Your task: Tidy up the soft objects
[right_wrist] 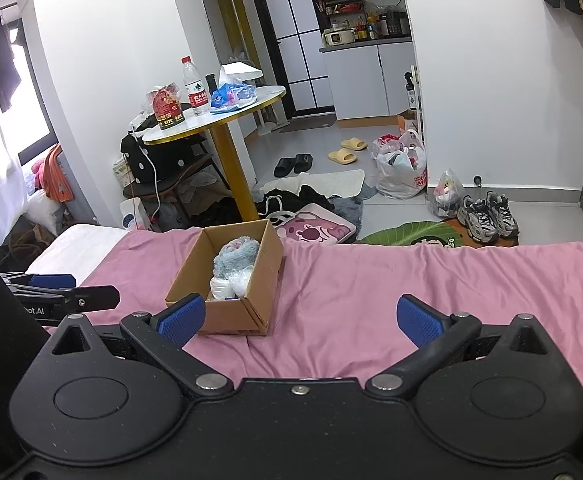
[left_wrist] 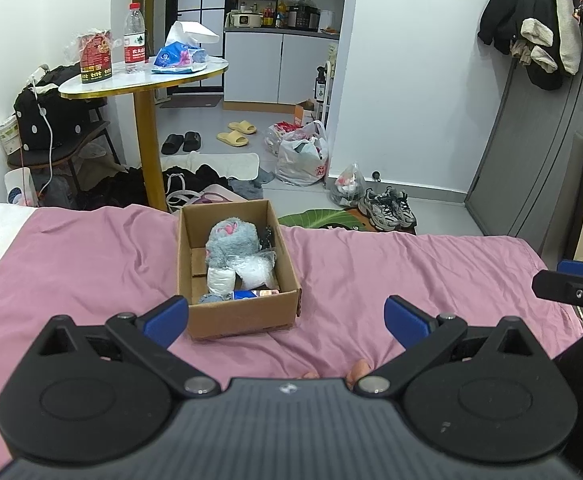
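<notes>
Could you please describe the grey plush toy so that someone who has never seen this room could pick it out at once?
Find the pink bedsheet in the foreground; an open cardboard box sits on it. At the far end of the box lies the grey plush toy. It is the only fluffy, blue-grey item with pink patches; beside it are a white roll and a clear crinkly plastic bag.

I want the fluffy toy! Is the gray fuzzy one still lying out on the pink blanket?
No, the gray fuzzy toy sits inside the cardboard box, which rests on the pink blanket.
</notes>
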`<state>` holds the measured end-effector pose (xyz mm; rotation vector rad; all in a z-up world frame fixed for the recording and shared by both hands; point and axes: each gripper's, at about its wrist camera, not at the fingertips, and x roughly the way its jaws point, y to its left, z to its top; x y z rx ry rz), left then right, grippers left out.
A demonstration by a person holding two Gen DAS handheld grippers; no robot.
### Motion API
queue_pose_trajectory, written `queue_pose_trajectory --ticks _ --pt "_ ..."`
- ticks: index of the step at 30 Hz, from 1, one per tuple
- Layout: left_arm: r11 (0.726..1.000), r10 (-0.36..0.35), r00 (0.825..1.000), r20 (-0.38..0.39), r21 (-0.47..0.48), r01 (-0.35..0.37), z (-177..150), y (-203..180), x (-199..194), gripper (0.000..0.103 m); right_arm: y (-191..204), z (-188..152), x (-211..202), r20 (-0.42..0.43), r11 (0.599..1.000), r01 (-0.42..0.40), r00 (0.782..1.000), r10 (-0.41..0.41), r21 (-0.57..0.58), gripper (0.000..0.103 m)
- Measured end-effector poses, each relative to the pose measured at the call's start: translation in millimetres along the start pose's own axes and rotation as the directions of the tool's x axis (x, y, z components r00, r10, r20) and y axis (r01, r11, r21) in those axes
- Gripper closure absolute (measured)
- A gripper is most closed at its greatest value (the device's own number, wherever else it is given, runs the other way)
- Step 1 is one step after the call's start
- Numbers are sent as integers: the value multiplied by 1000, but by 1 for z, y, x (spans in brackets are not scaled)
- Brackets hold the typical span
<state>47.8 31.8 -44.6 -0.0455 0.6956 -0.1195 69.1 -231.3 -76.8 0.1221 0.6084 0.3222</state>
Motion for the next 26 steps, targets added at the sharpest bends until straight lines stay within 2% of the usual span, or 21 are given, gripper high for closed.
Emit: queue_pose_trajectory --ticks 26 --pt "1000 -20 1000 0 4 20 0 0 1 0 -1 -2 3 -10 1000 5 1000 -5 14 0"
